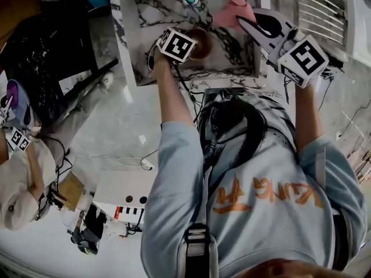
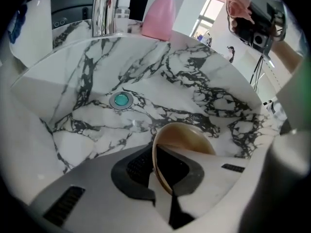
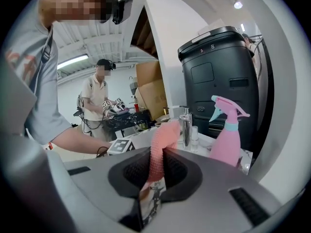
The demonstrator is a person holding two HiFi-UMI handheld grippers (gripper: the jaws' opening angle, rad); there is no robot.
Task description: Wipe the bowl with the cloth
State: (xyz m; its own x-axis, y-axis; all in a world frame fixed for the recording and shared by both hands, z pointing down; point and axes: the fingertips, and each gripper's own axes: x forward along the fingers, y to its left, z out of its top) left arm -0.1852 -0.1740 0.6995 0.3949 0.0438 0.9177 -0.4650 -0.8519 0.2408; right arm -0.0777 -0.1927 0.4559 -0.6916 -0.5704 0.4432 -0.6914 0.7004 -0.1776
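Note:
A brown bowl [image 1: 201, 43] hangs tilted over the marble sink [image 1: 235, 57]. My left gripper [image 1: 188, 45] is shut on its rim. In the left gripper view the bowl [image 2: 187, 137] stands on edge, its thin rim pinched between the jaws of the left gripper [image 2: 163, 168]. My right gripper [image 1: 248, 19] is to the right over the sink, shut on a pink cloth [image 1: 231, 7]. In the right gripper view the pink cloth [image 3: 159, 149] stands up from between the jaws of the right gripper [image 3: 154, 168]. Cloth and bowl are apart.
The sink has a teal drain [image 2: 121, 100], a chrome faucet [image 2: 104, 8] and a pink spray bottle [image 2: 160, 13] at its back edge. A white roll [image 2: 29, 28] stands at the left. A black bin [image 3: 221, 76] stands behind. Another person [image 3: 97, 106] works at a far table.

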